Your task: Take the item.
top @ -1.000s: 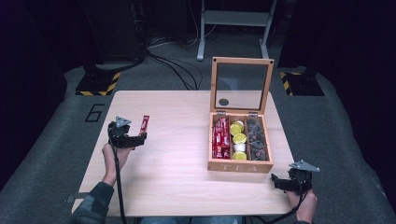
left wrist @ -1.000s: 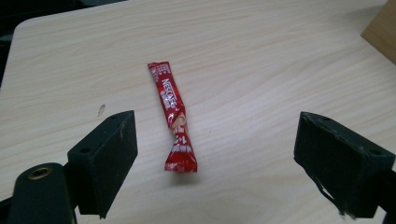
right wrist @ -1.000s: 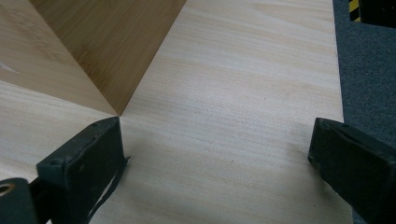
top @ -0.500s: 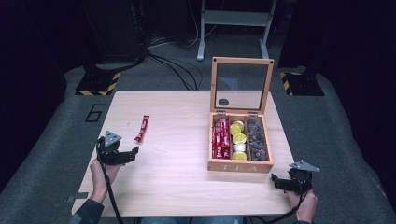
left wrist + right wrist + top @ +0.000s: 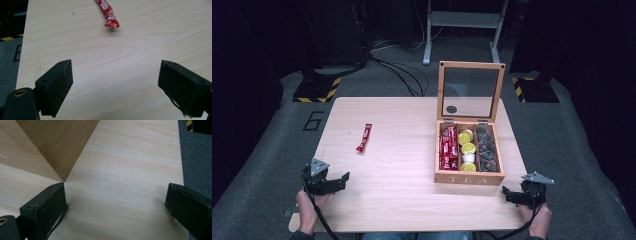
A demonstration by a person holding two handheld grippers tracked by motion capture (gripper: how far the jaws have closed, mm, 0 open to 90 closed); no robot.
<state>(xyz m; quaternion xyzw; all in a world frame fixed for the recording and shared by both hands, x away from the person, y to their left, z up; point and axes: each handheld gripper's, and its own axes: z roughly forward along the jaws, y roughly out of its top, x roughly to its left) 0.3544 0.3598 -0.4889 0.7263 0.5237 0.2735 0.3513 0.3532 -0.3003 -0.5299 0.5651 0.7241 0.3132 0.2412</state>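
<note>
A red sachet (image 5: 364, 137) lies flat on the left half of the wooden table (image 5: 402, 200); in the left gripper view this sachet (image 5: 108, 15) is well ahead of the jaws. My left gripper (image 5: 343, 181) hovers near the front left corner, open, with bare wood between its jaws (image 5: 115, 92). A wooden tea box (image 5: 468, 175) stands at the right with its glass lid (image 5: 470, 90) upright. It holds red sachets, yellow cups and dark pods. My right gripper (image 5: 507, 195) rests at the front right, open and empty (image 5: 115, 207), just off the box's near corner (image 5: 50, 145).
The table's right edge (image 5: 181, 170) runs close beside the right gripper, with grey floor beyond. Dark stands and cables sit on the floor behind the table. Bare wood stretches between the sachet and the box.
My left gripper has drawn back from beside the red sachet toward the front left corner, jaws still open. The sachet stays on the table. The right gripper has not moved.
</note>
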